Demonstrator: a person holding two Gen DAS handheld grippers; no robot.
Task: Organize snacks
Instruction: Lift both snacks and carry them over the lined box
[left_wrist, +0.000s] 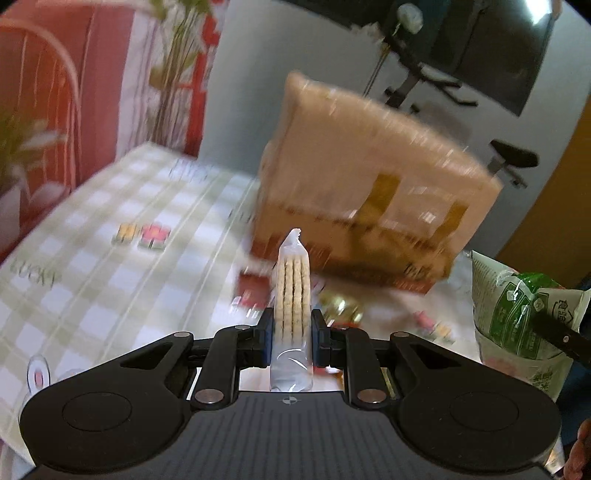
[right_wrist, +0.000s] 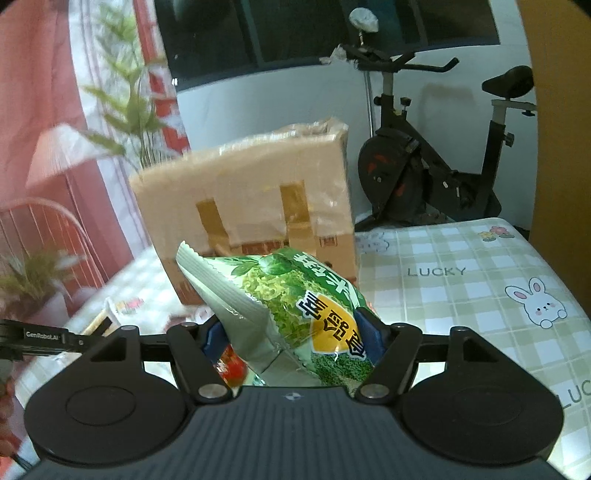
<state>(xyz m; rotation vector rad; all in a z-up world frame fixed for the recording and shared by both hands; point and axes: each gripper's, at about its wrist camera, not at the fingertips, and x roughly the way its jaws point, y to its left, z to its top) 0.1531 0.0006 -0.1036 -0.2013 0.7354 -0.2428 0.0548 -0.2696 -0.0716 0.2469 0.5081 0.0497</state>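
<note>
The left tongs are clamped on a slim clear-plastic sleeve of biscuits, held edge-on and upright between the blue pads. Three or four round, pale, grainy biscuits show through the film; the sleeve's crimped top is frayed white, and its lower end is empty, glossy film.

The right tongs grip a puffed foil snack bag across its width. The bag is crinkled and shiny, printed green with leafy imagery and a yellow label, with a silver back panel and a serrated top edge. It is tilted, top corner to the upper left. The same bag appears at the right edge of the left wrist view, partly cut off.

Ahead of both tongs stands a brown cardboard box with glossy tape strips, resting on the table, which wears a green-and-white check cloth printed "LUCKY" with a rabbit cartoon.

The left wrist view is heavily motion-blurred: the box's printing is unreadable, and small red and gold packets near its base cannot be identified. In the right wrist view a red item under the bag is mostly hidden.
</note>
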